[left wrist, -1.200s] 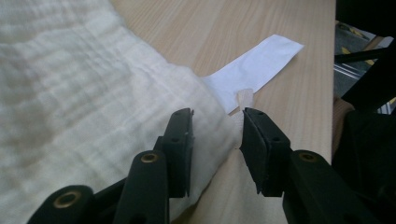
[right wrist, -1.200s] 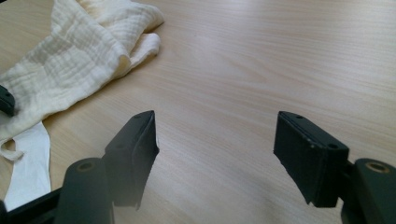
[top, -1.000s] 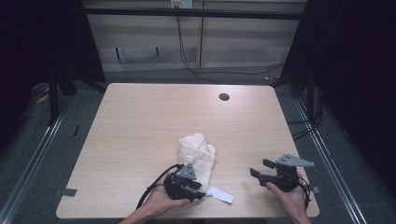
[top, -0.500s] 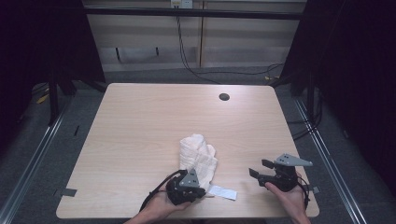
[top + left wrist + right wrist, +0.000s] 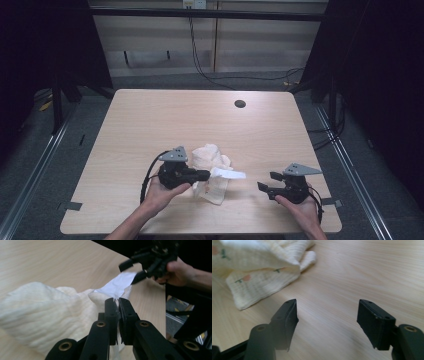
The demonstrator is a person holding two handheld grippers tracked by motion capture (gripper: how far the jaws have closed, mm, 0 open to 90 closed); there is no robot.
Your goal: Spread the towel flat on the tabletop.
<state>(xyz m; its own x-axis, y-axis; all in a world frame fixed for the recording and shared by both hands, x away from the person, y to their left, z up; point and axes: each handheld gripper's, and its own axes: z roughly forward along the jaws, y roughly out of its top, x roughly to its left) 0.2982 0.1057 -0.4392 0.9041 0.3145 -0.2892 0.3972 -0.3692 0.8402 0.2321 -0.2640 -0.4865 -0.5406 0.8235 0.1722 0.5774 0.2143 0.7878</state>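
A cream waffle-weave cloth (image 5: 212, 159) with a small flower print lies crumpled on the wooden table (image 5: 150, 120) near its front edge. My left gripper (image 5: 206, 175) is shut on the cloth's edge beside its white label (image 5: 231, 174) and holds that edge raised above the tabletop. In the left gripper view the jaws (image 5: 118, 302) meet on the fabric, with the cloth (image 5: 37, 307) spreading left and the label (image 5: 117, 285) beyond. My right gripper (image 5: 267, 181) hovers to the right of the cloth; its jaws (image 5: 327, 320) stand open with nothing between them and have just been closing slightly. The cloth (image 5: 262, 265) lies ahead of it.
A dark round cable hole (image 5: 240, 104) sits near the table's far edge. Metal frame rails run along both sides of the table, and cables hang behind it. The table's right edge (image 5: 320, 165) is close to my right hand.
My left gripper has shut on the cloth's edge and risen, moving away from the table's front edge. The label end has come up off the table. The right hand has kept still.
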